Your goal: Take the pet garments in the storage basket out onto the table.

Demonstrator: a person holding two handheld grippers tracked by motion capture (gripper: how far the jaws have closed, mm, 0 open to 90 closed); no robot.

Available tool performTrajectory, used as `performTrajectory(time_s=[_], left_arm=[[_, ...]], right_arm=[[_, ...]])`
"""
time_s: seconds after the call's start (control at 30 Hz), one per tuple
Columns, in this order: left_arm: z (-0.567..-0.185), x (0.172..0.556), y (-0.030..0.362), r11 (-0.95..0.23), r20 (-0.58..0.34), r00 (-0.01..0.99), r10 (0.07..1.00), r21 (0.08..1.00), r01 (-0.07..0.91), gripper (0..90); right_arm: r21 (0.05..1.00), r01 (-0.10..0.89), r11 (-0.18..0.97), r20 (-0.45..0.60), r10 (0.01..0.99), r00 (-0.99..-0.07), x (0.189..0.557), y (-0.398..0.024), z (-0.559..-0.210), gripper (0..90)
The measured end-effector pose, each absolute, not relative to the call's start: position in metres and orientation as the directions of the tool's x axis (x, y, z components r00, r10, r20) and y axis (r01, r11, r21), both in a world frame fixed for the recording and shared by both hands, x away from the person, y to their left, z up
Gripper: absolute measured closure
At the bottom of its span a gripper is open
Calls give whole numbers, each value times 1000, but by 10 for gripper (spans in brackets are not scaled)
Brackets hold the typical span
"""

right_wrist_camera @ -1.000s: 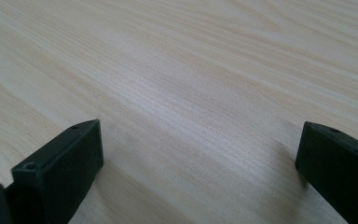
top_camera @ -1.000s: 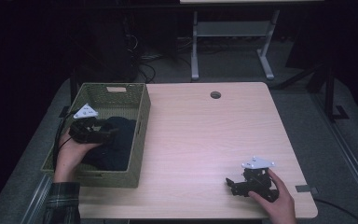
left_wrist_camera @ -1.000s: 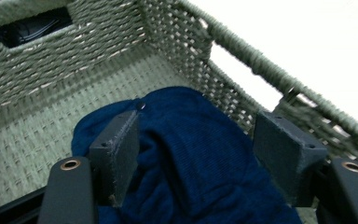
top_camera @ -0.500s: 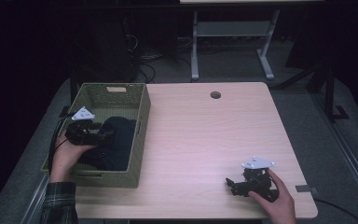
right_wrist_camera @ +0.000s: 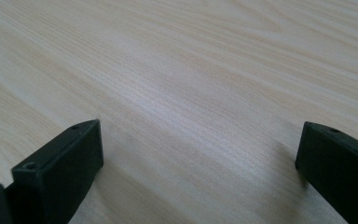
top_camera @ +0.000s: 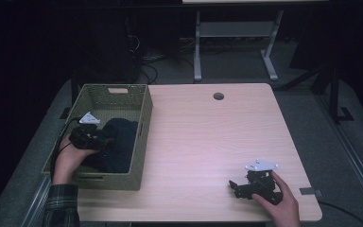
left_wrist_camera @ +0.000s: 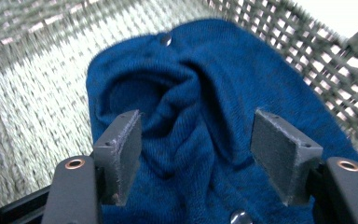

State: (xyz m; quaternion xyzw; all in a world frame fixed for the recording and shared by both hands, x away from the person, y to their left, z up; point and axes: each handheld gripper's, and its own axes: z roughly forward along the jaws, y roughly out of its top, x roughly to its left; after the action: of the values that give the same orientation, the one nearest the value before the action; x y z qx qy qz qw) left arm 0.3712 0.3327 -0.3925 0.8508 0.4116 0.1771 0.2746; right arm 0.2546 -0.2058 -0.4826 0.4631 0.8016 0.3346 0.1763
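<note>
Now the left gripper (left_wrist_camera: 193, 154) hangs with jaws spread over a rumpled blue garment (left_wrist_camera: 200, 116), pads clear of the cloth, inside the woven green basket (top_camera: 123, 94) at the table's (top_camera: 208, 137) left edge. Right gripper (top_camera: 234, 185) rests wide open on bare wood.

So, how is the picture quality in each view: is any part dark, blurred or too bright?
High view: dim, background nearly black, so the blue knit garment in the woven basket looks almost black. Left gripper view: bright, the garment sharp and clearly blue, the basket weave blurred, its far corner washed out white. Right gripper view: evenly lit wooden table, soft with distance, faint shadows beside the jaws.
</note>
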Motion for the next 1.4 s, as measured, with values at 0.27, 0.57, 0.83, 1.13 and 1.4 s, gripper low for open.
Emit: performTrajectory(time_s=[0.27, 0.57, 0.83, 1.13, 1.4], left_arm=[[-403, 374, 330, -527, 66, 602, 796, 567, 634, 334], [-413, 377, 325, -561, 60, 615, 786, 486, 670, 338], [-420, 378, 323, -579, 56, 619, 784, 428, 694, 421], [-418, 378, 323, -550, 26, 592, 806, 404, 731, 775], [-400, 376, 335, -455, -38, 552, 833, 521, 722, 797]], right_arm=[[699, 625, 347, 28, 861, -509, 255, -206, -483, 4], [700, 624, 347, 27, 860, -509, 255, -206, -483, 4], [700, 624, 348, 27, 860, -510, 255, -206, -483, 4], [700, 624, 347, 27, 860, -509, 255, -206, -483, 4], [700, 625, 347, 27, 860, -509, 255, -206, -483, 4]])
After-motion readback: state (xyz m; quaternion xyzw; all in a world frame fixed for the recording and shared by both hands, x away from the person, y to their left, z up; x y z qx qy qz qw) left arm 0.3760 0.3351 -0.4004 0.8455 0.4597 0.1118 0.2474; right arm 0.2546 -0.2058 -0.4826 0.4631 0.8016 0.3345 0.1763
